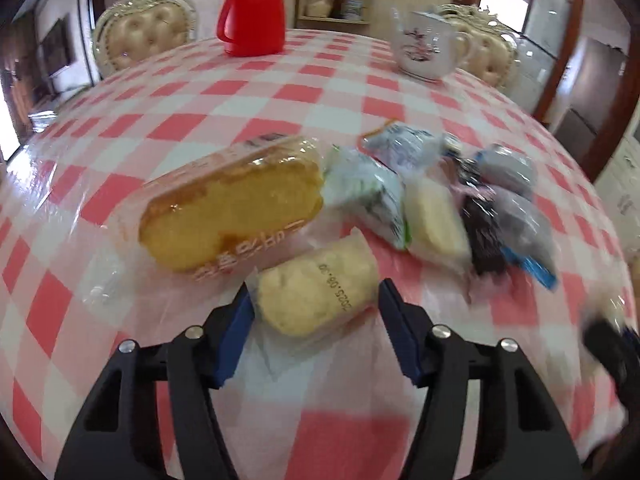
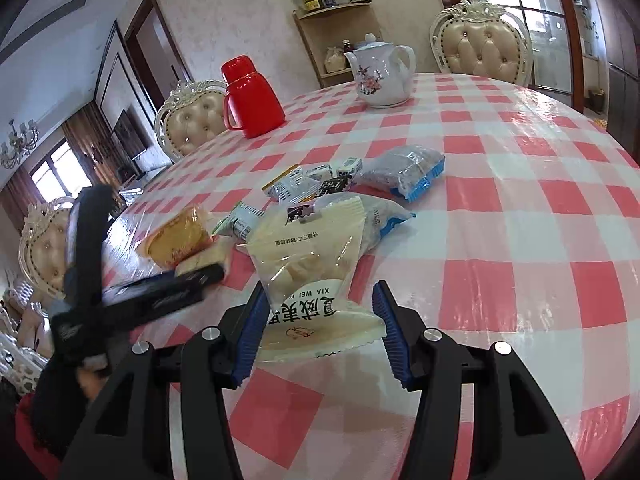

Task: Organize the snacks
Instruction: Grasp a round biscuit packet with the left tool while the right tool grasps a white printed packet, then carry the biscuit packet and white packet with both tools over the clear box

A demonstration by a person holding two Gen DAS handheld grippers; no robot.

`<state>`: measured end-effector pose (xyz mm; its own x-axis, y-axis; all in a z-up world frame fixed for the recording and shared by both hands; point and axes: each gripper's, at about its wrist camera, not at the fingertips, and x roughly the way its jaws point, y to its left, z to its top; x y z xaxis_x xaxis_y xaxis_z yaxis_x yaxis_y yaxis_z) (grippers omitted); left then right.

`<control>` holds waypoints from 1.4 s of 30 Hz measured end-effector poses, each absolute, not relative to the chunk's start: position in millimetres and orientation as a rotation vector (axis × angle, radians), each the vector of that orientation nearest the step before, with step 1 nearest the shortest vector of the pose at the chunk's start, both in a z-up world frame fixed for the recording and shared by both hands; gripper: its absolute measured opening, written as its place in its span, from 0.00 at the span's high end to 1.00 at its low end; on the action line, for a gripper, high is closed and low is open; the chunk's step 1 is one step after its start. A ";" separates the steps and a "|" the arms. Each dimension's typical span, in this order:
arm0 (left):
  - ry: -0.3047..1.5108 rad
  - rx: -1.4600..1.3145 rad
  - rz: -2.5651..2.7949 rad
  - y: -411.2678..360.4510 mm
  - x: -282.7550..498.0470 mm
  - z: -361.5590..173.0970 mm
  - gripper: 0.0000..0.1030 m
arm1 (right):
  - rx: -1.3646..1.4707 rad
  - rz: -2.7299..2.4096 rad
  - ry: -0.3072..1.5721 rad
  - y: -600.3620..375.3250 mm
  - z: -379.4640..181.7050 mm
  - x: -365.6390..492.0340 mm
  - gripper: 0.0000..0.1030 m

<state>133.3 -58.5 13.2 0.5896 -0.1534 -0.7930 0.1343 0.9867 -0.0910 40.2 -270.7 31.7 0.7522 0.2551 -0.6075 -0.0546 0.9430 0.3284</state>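
Left gripper jaws pinch the pale cake packet; right gripper jaws pinch the cracker bag (light, crinkly film, crushable contents: hold gently at mid-body).

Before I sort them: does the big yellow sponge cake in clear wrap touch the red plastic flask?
Apart. The left wrist view shows the cake and the flask separated by bare checked tablecloth.

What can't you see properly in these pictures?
Left wrist view: the dark snack packets are motion-blurred; labels unreadable.
Left wrist view: whether the left gripper squeezes the small cake packet is unclear.
Right wrist view: the left gripper covers part of the small cake packet.
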 end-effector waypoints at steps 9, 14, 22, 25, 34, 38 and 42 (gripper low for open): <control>0.892 -0.104 -0.212 -38.9 84.4 15.3 0.42 | 0.282 0.172 0.701 -267.7 32.4 38.5 0.49; 0.848 -0.117 -0.199 -33.2 67.6 22.3 0.42 | 0.279 0.154 0.686 -268.5 33.4 33.7 0.49; 0.817 -0.129 -0.194 -30.2 38.0 25.6 0.42 | 0.340 0.154 0.667 -269.0 32.9 3.7 0.49; 0.791 -0.126 -0.177 -27.5 23.3 29.8 0.42 | 0.324 0.176 0.646 -255.4 36.0 -16.3 0.49; 0.771 -0.104 -0.195 -29.3 -28.7 30.6 0.42 | 0.312 0.255 0.699 -220.7 34.2 -51.8 0.49; 0.782 -0.086 -0.197 -24.4 -43.6 29.5 0.42 | 0.287 0.272 0.711 -207.9 34.6 -64.6 0.49; 0.778 -0.086 -0.193 -14.3 -57.6 32.0 0.42 | 0.269 0.286 0.721 -196.2 34.5 -75.8 0.49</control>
